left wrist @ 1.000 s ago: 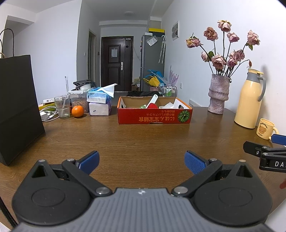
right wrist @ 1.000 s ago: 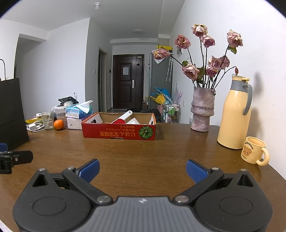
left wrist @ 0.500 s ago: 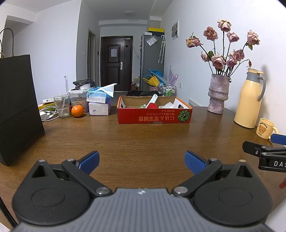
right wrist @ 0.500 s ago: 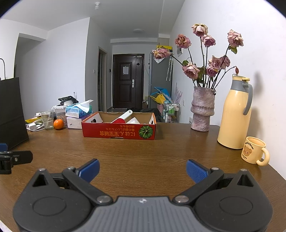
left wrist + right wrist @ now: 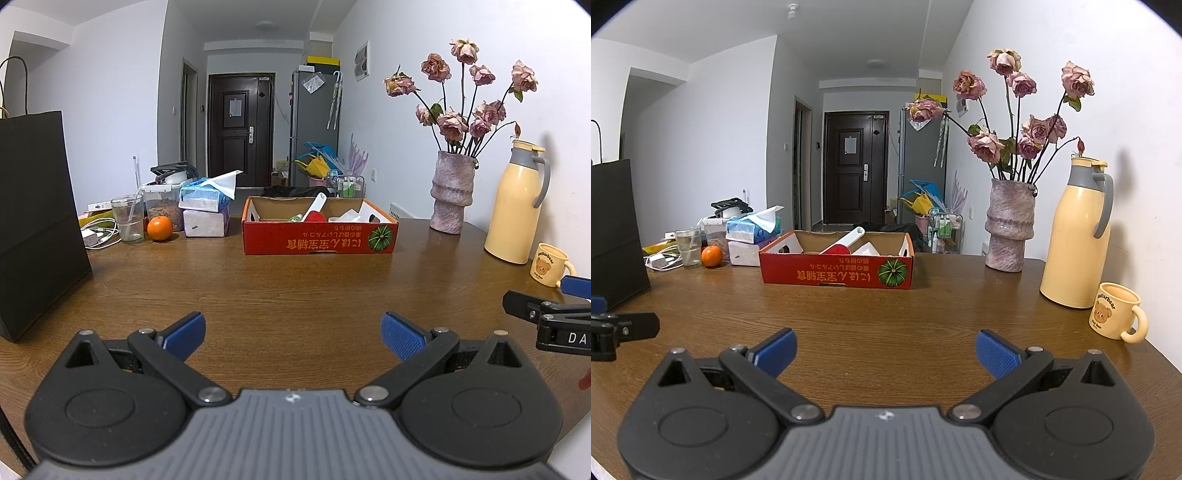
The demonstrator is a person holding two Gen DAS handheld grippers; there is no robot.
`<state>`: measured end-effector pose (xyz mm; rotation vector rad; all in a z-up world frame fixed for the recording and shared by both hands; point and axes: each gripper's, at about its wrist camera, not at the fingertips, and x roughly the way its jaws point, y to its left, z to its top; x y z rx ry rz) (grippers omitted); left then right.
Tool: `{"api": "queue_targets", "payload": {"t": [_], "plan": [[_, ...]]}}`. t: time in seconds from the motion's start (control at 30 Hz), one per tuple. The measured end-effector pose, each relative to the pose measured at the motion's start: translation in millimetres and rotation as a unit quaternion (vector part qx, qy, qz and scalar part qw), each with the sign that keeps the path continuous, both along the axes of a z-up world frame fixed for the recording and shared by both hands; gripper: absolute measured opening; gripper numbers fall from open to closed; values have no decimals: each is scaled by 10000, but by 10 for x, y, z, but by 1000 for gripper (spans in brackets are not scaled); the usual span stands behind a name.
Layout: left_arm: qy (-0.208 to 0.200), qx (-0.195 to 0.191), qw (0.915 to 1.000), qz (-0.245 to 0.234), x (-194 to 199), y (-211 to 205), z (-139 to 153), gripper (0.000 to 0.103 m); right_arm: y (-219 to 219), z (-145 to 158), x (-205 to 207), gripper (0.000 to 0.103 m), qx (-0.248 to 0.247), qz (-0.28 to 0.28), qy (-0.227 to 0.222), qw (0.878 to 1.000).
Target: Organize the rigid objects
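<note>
A red cardboard box [image 5: 320, 237] stands at the far middle of the wooden table [image 5: 295, 291]; it also shows in the right wrist view [image 5: 836, 274]. Inside lie a red brush with a white handle [image 5: 313, 211], a small green item and white objects. My left gripper [image 5: 293, 336] is open and empty, low over the near table. My right gripper [image 5: 885, 352] is open and empty, also over the near table, to the right of the left one. Both are well short of the box.
A black paper bag [image 5: 35, 218] stands at the left. A glass [image 5: 127, 218], an orange [image 5: 160, 228] and tissue boxes [image 5: 205, 210] sit left of the box. A vase of roses [image 5: 1008, 225], a yellow thermos [image 5: 1076, 236] and a bear mug [image 5: 1115, 315] line the right wall.
</note>
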<state>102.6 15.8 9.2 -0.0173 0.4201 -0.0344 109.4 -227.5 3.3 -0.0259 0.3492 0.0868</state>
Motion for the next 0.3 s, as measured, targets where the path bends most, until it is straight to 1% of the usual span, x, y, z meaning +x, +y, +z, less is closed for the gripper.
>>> {"api": "queue_targets", "payload": {"t": [0.3], "plan": [[3, -48, 9999, -119, 33, -2, -59, 103, -10, -26, 15, 103, -3, -4, 22, 10000]]}}
